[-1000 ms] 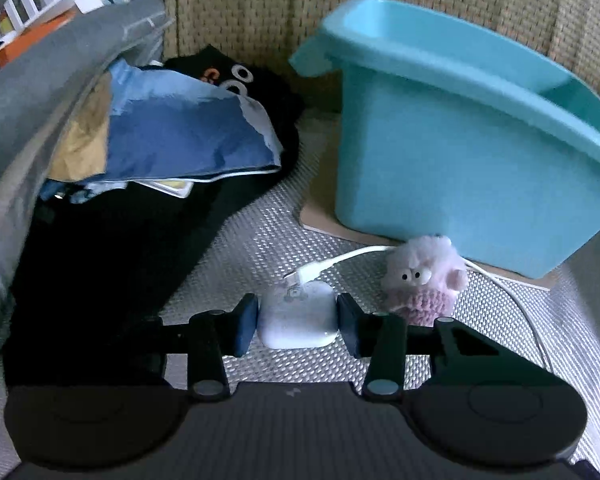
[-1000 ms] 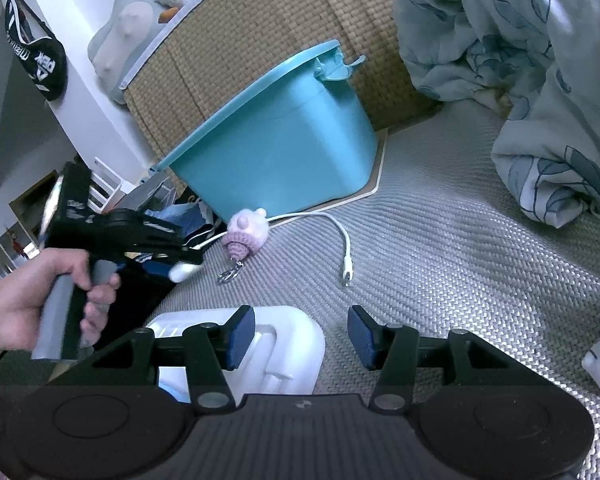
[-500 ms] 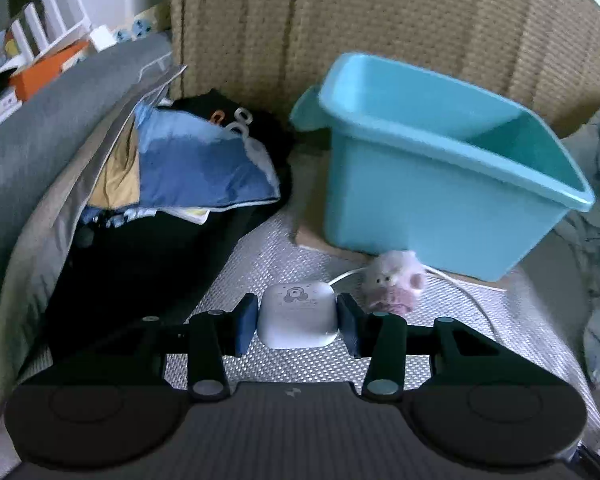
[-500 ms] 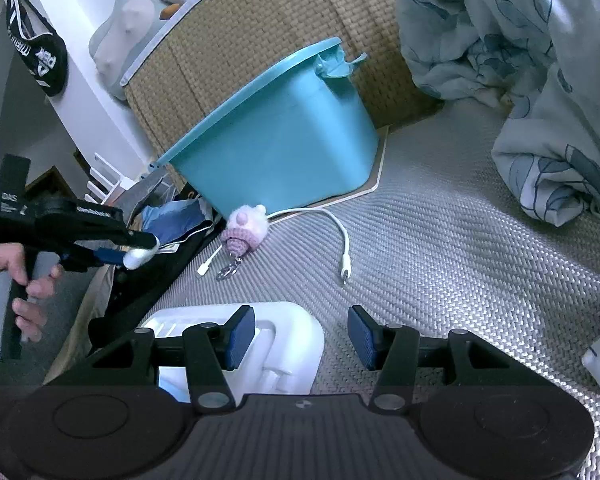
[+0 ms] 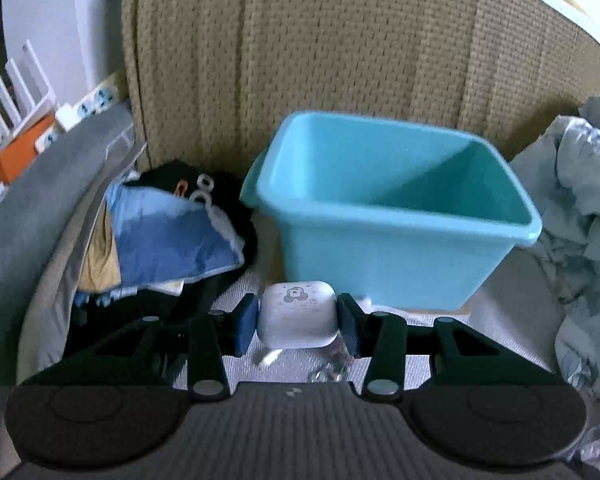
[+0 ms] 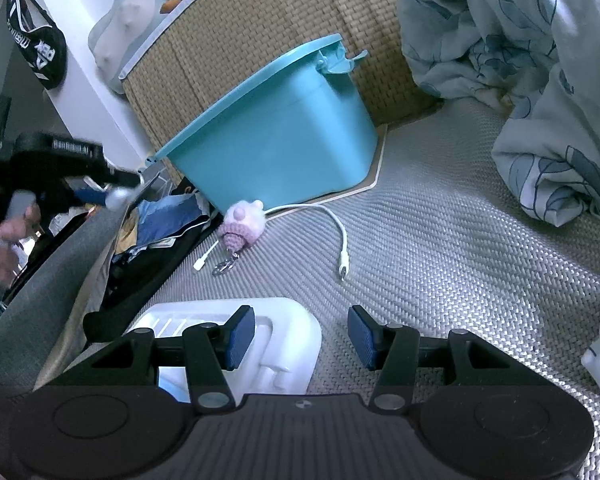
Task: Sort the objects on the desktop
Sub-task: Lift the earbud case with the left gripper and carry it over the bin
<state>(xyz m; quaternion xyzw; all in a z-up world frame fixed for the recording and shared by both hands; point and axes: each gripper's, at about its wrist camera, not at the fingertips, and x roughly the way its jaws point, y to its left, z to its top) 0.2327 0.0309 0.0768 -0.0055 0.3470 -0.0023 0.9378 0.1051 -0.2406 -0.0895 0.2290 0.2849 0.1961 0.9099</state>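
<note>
Pads of the left hand-held gripper (image 5: 298, 320) clamp a small white case (image 5: 297, 314), held in the air in front of the teal bin (image 5: 388, 216). The right hand-held gripper (image 6: 301, 338) hovers with jaws wide and nothing between them, above a white tray (image 6: 284, 344) on the woven surface (image 6: 440, 240). Beyond lie a pink crochet keychain (image 6: 242, 226) and a white cable (image 6: 336, 232).

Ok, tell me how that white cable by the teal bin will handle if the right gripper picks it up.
The white cable lies in a loose curve on the woven mat, so it is probably floppy and would droop from either side of a pinch. It looks thin and light. One stretch runs toward the teal bin, behind the pink plush keychain, so it may drag or snag.
</note>
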